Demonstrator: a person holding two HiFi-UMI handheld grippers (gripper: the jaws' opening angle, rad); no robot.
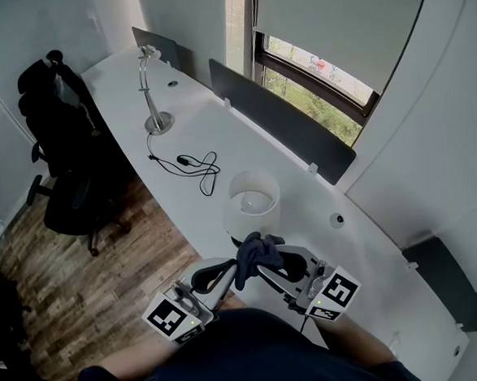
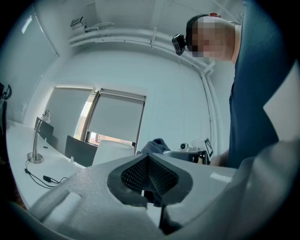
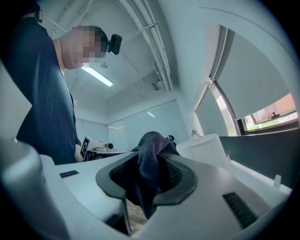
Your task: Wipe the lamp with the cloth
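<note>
Right gripper (image 3: 151,180) clamps dark cloth (image 3: 152,147) (bunched); left gripper (image 2: 149,177) closed, empty; white lamp (image 1: 252,202) near.

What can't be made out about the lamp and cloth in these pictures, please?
1. Base of the lamp: in the head view, hidden under its own shade; in both gripper views, behind the gripper bodies.
2. Size of the cloth: in the right gripper view, bunched in the shut right gripper.
3. Dust on the lamp: too fine to see in any view.

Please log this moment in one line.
right gripper: shut on dark blue cloth | left gripper: shut, empty | white-shaded table lamp: just ahead
</note>
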